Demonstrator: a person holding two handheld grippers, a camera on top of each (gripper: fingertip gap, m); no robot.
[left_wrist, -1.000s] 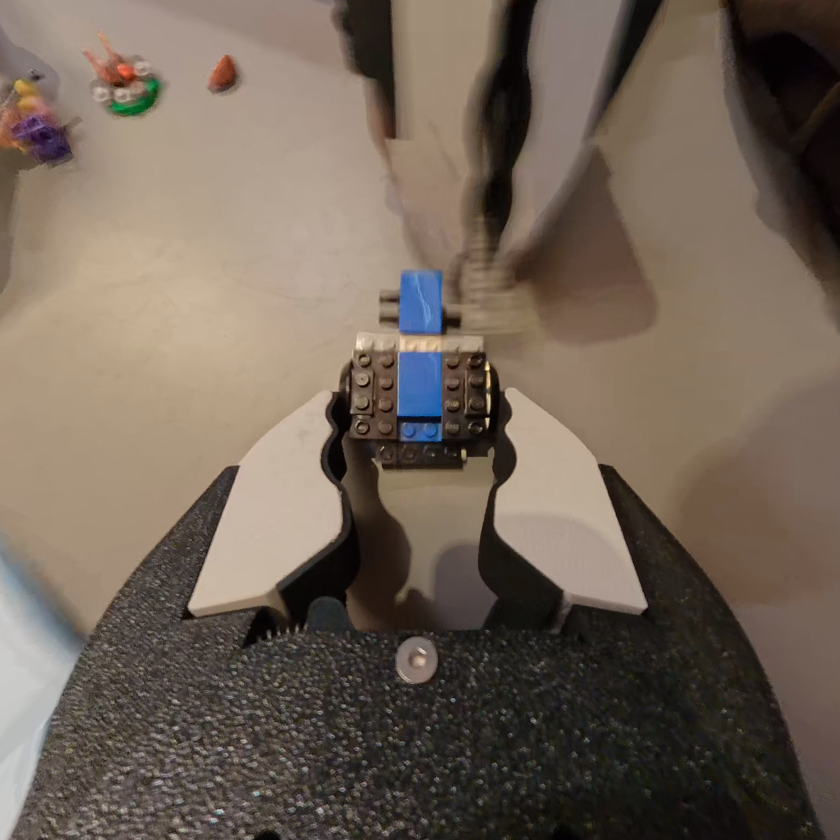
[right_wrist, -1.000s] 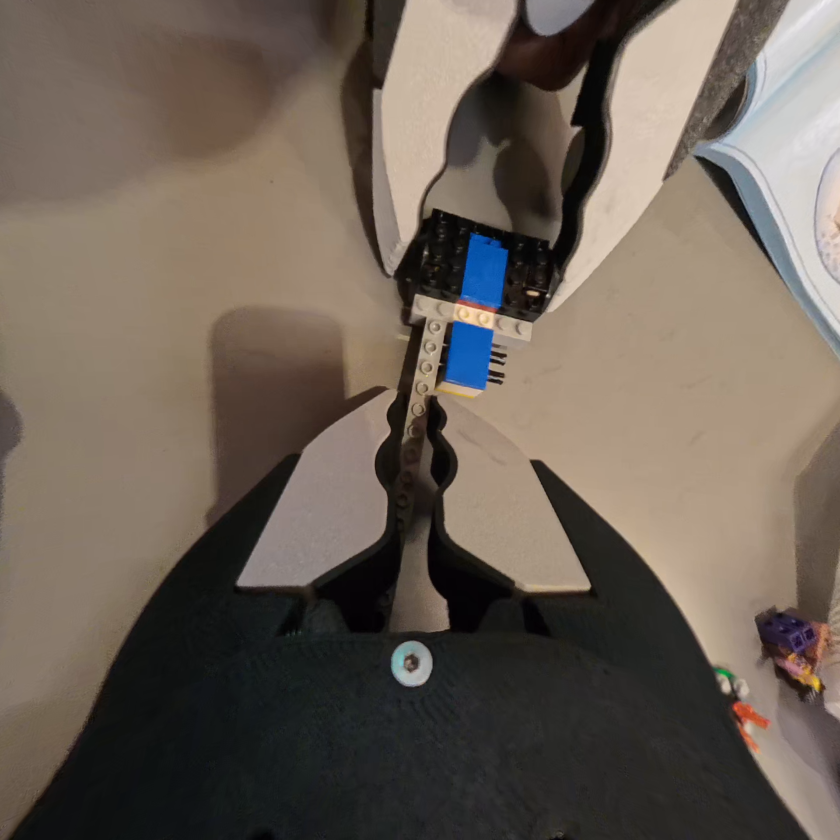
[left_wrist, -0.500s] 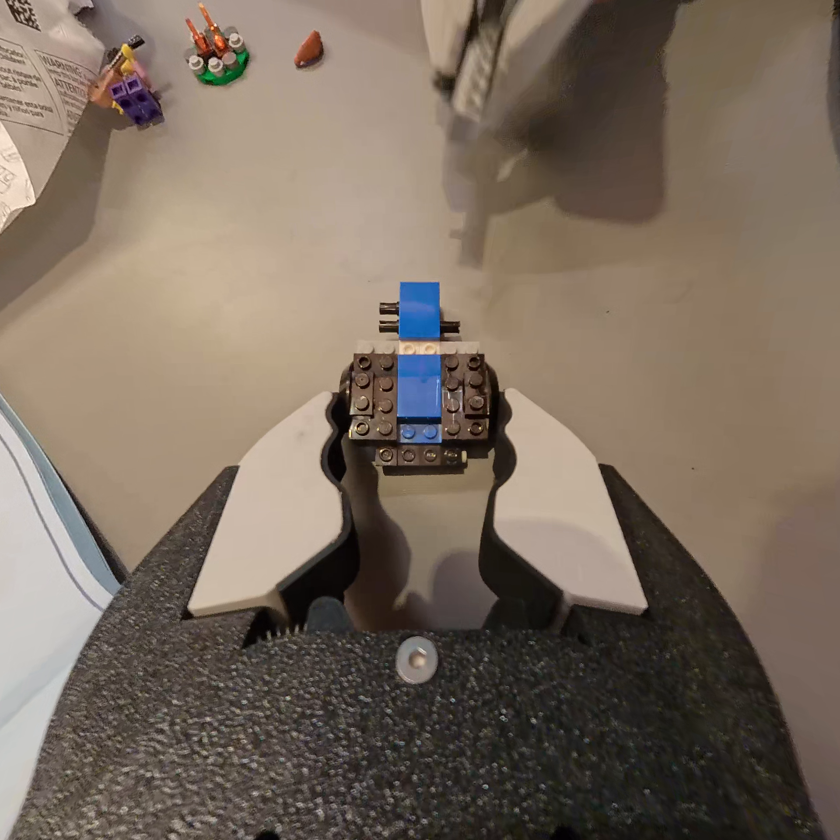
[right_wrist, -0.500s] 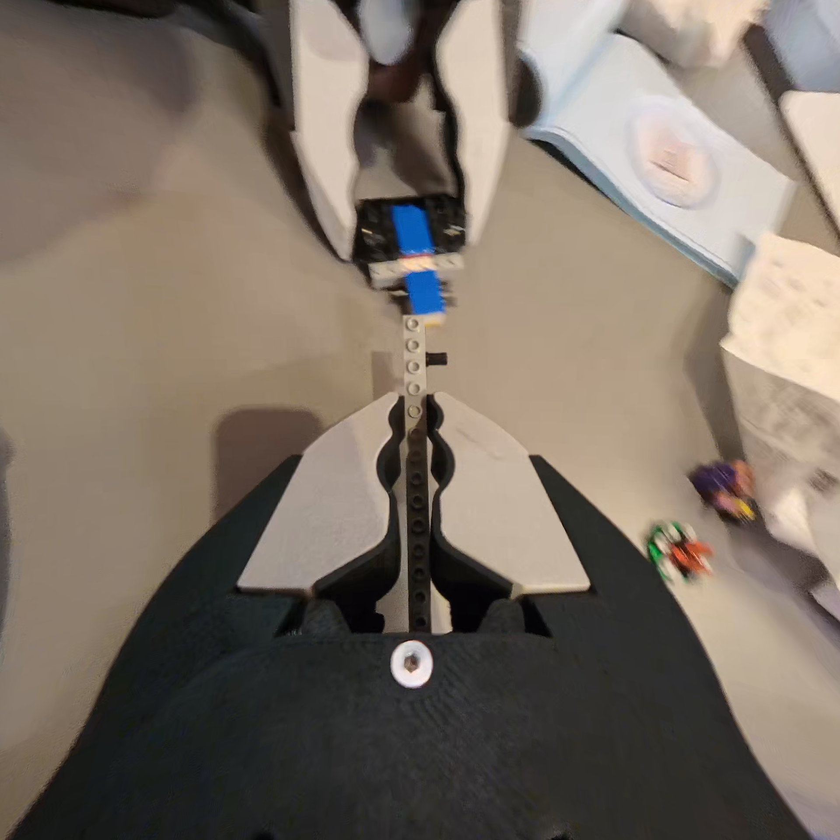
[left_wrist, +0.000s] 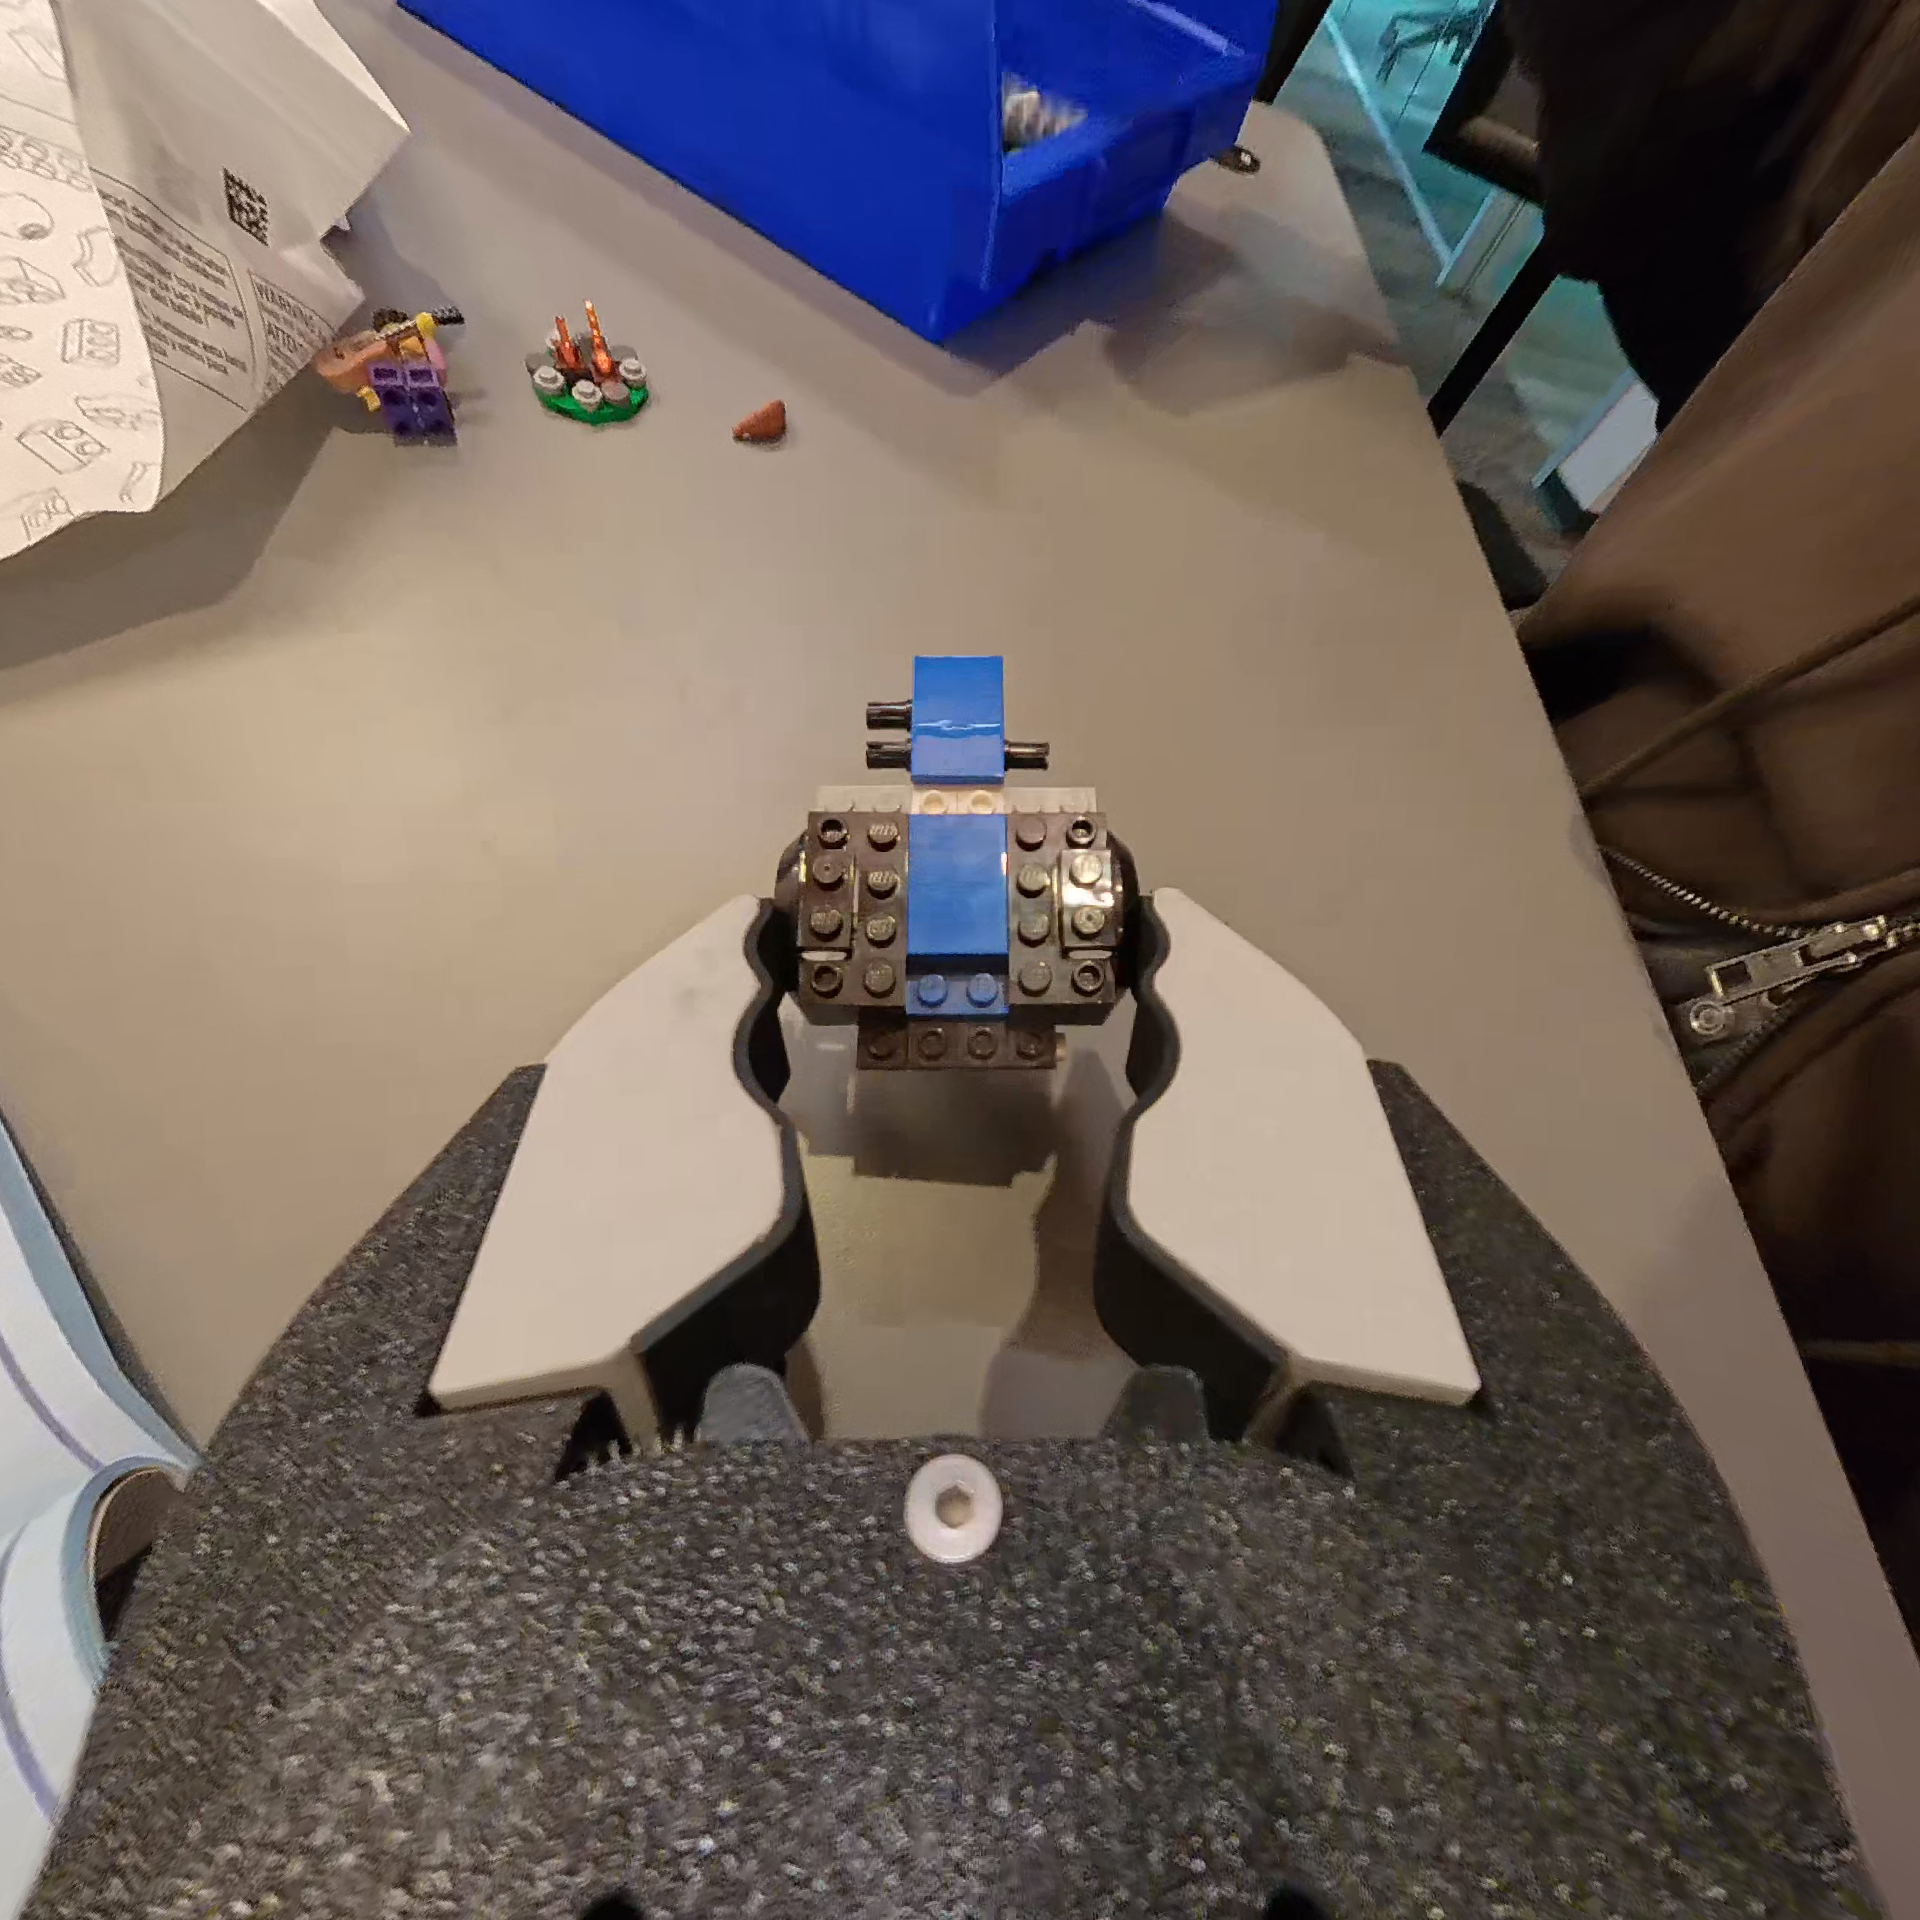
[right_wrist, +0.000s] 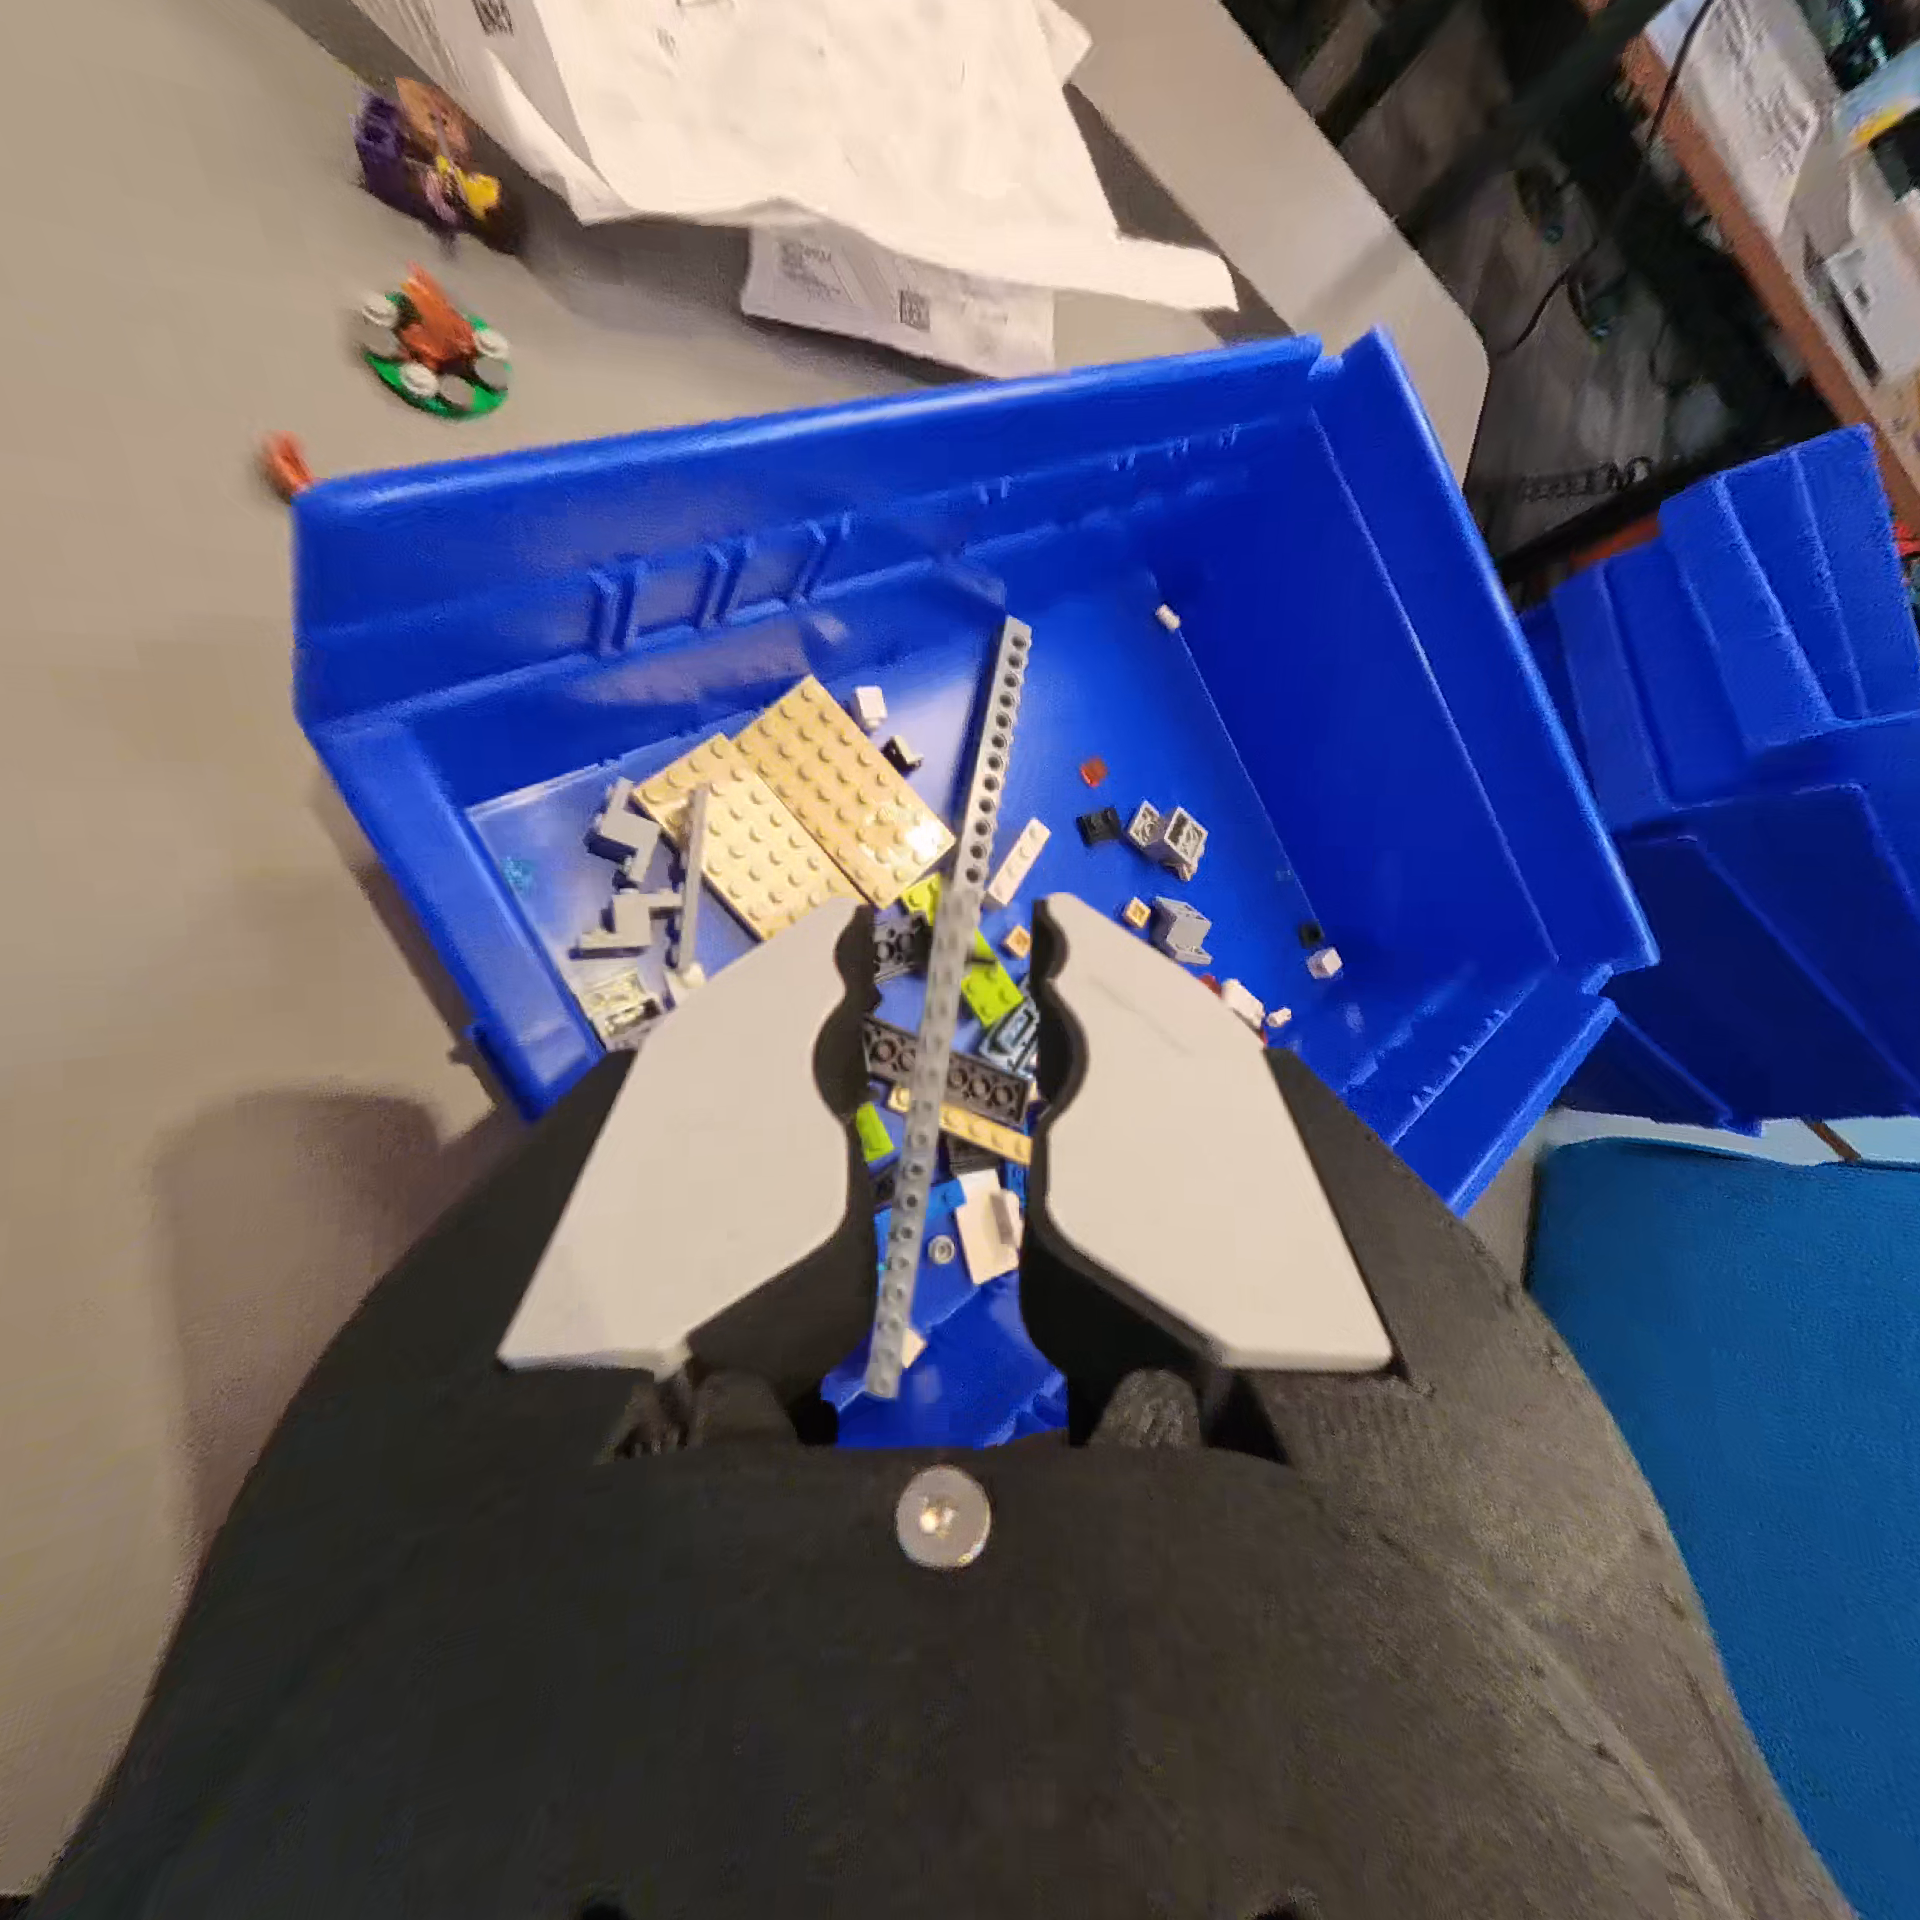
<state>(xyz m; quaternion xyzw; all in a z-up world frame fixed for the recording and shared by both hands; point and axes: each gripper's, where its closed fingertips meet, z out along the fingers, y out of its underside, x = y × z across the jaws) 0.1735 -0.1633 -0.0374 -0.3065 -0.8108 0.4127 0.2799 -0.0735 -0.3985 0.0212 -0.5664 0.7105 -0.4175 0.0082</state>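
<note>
My left gripper (left_wrist: 958, 914) is shut on a black and blue brick model (left_wrist: 956, 894), with a pad pressing on each rounded black side, and holds it over the grey table (left_wrist: 520, 727). A blue block with black pins sticks out at the model's far end. My right gripper (right_wrist: 948, 914) is open above a blue bin (right_wrist: 436, 644) of loose bricks. A long grey holed beam (right_wrist: 977, 821) lies between its pads with a gap on both sides, over the bin. The bin also shows at the back of the left wrist view (left_wrist: 831, 135).
Printed paper sheets (left_wrist: 135, 260), a purple minifigure build (left_wrist: 400, 364), a small green round build (left_wrist: 592, 374) and a brown piece (left_wrist: 762, 421) lie at the far left. A brown jacket (left_wrist: 1766, 727) is past the table's right edge. A second blue bin (right_wrist: 1766, 727) stands at the right. Spacing between my two grippers at the tips: around 35 cm. The brown piece (left_wrist: 762, 421) is about equally far from each gripper, around 20 cm. It is also in sight in the right wrist view (right_wrist: 288, 471).
My right gripper pulled the grey beam away from the model, swung over the blue bin and opened, and the beam is now loose between the pads. My left gripper kept its hold.
</note>
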